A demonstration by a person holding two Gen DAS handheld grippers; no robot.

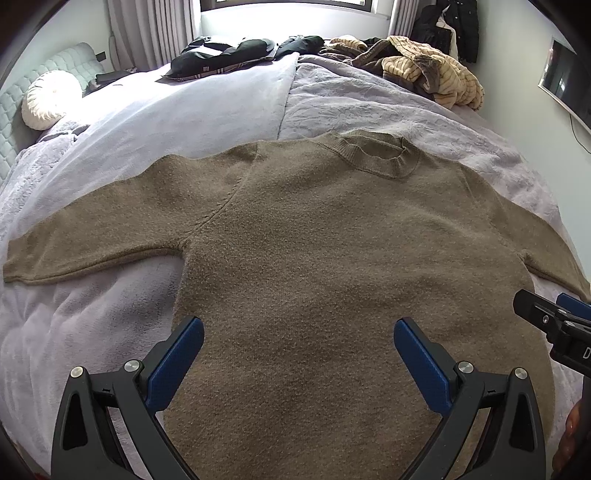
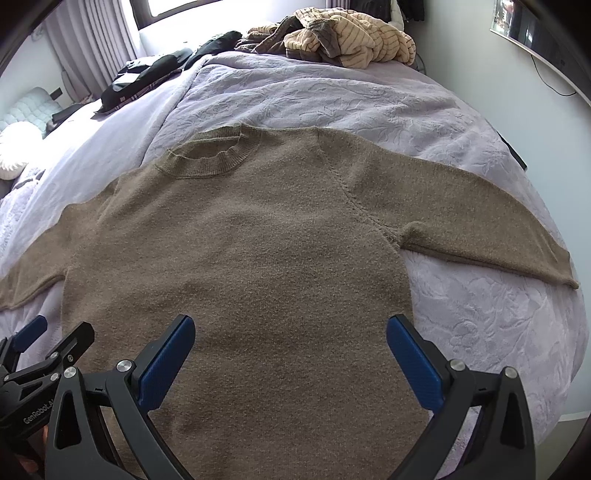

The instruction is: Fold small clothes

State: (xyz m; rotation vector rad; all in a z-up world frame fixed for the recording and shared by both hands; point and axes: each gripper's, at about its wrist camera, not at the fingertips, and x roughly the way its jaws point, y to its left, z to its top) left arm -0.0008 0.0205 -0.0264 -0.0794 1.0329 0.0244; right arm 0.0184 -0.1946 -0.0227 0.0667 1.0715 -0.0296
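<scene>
1. A bed [image 1: 207, 110] covered with a pale lilac blanket [image 2: 332, 99] fills both views; a window with grey curtains [image 1: 147, 33] sits at the top of the frame.
2. A heap of striped clothes [image 1: 432, 70] lies at the upper right of the bed, dark clothes [image 1: 225, 55] at the upper middle, a round white cushion [image 1: 48, 99] at the upper left.
3. A brown sweater [image 1: 314, 240] lies flat in the middle of the bed, collar toward the window, both sleeves spread out to the sides.
4. The left gripper [image 1: 299, 332] hangs over the sweater's lower part, jaws wide apart, holding nothing.
5. The right gripper [image 2: 291, 332] hangs beside it over the same lower part, jaws likewise spread and empty.
</scene>
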